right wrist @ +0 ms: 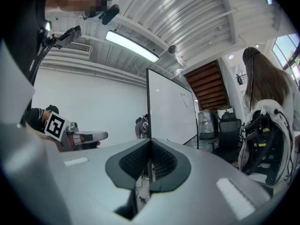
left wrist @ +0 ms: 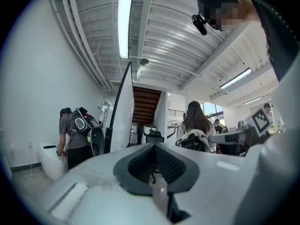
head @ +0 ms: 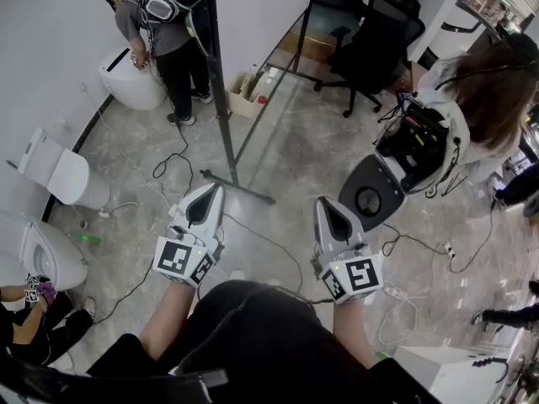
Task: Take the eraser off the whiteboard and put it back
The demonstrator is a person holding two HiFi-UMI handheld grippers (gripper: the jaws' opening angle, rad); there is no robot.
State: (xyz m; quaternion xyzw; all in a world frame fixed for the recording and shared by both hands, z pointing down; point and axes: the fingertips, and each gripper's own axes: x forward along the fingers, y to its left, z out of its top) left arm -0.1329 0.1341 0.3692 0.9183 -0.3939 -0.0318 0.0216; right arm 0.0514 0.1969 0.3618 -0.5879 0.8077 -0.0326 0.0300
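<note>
Two grippers point level over a glossy floor (head: 286,141) of grey marbled tiles, with thin black cables (head: 173,162) looping across it ahead of the jaws. The left gripper (head: 216,190) has its jaws pressed together with nothing between them. The right gripper (head: 325,204) is the same, pads meeting and empty. Each is a smooth pale-grey wedge with a dark, ribbed rubber lining round the pads and a cube (head: 181,259) of black-and-white square markers at its back end.

Ahead of the jaws stands the whiteboard (right wrist: 171,111), a flat white panel in a slim black frame (in the head view it shows nearly edge-on). The eraser cannot be made out on it in any view.

Left of the left jaws, rounded white toilets (head: 63,175) with a glazed sheen sit along a plain white wall (head: 50,40). A person (head: 164,36) carrying a backpack rig stands at the farthest one. Beyond the board is a black swivel chair (head: 375,36) on a star base. Right of the right jaws, a second person (head: 493,91) with long dark hair faces away.

Overhead, the ceiling (left wrist: 159,41) is white ribbed metal carrying a long tube light (left wrist: 124,27). Brown wooden stairs (left wrist: 145,100) rise far ahead of the left jaws.
</note>
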